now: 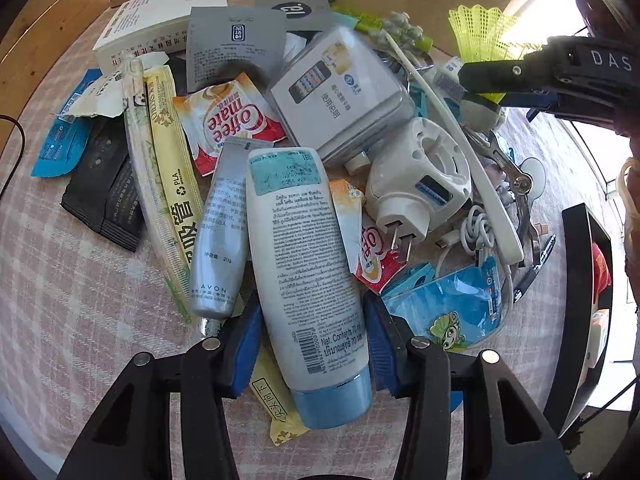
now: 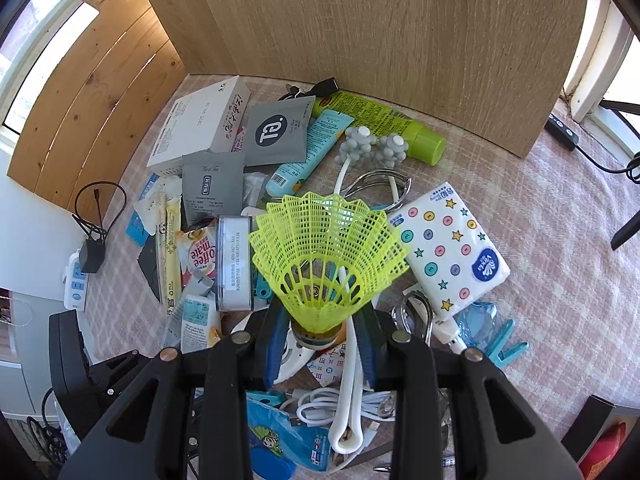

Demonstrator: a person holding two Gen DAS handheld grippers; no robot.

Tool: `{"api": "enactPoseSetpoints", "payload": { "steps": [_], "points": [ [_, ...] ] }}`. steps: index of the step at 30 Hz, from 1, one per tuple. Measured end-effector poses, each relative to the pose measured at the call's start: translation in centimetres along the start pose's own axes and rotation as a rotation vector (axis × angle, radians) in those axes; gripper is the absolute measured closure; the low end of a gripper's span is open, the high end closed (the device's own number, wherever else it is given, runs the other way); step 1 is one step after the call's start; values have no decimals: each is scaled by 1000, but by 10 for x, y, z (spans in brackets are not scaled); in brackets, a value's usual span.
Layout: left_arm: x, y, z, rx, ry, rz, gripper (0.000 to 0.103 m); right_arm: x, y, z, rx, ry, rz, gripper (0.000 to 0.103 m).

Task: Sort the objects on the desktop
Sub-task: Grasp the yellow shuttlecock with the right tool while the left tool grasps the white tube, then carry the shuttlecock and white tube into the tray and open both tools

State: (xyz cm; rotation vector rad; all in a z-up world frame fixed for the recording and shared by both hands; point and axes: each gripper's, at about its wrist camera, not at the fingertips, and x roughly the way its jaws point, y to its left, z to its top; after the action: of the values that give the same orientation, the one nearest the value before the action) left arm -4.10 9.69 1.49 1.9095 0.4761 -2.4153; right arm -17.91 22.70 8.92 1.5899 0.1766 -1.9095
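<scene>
the left gripper (image 1: 312, 344) is pointed steeply down at the pile, jaws half-wide, and a white tube (image 1: 304, 264) w/ a blue cap (image 1: 334, 400) is straddled between the blue pads (image 1: 244, 344). the pad on the left side looks to be just touching the tube; on the other side it cannot be told whether there is contact, so a firm grip can't be confirmed. the cap end is pointed back toward the gripper body. just left of the tube a silver avon tube (image 1: 218, 240) is seen, and beyond that a yellow straw packet (image 1: 172, 168). ahead of the fingers lie a coffee mate sachet (image 1: 230, 124) and a grey box (image 1: 340, 92). right of the tube a white plug (image 1: 416, 176) and a blue pouch (image 1: 448, 304) are spotted, all on a pink checked cloth (image 1: 80, 320).

the right gripper (image 2: 320, 336) is clamped narrow on the cork base of a yellow shuttlecock (image 2: 324, 256), lifted clear over the clutter, skirt flared away from the fingers. right of it a tissue pack (image 2: 452, 248) is seen; farther ahead a green tube (image 2: 384, 120) and a white box (image 2: 200, 120) lie near a wood panel (image 2: 400, 40). below the fingers a white cable (image 2: 328, 404) is coiled.
</scene>
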Motion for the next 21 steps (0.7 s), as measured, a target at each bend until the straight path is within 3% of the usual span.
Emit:
{"api": "enactPoseSetpoints", "payload": {
  "steps": [4,5,7,21],
  "points": [
    [-14,2,-4,8,-26,3,63,-5,-6,-4,12,-5,1,73],
    [-18,5,-5,1,-31,-4,72,-6,-7,-5,15,-6,5,73],
    [-25,10,-6,-20,-40,-14,76,-8,-7,-8,15,-8,7,73],
    [-13,3,0,37,-44,21,76,-12,-11,-16,27,-12,-29,73]
  ]
}}
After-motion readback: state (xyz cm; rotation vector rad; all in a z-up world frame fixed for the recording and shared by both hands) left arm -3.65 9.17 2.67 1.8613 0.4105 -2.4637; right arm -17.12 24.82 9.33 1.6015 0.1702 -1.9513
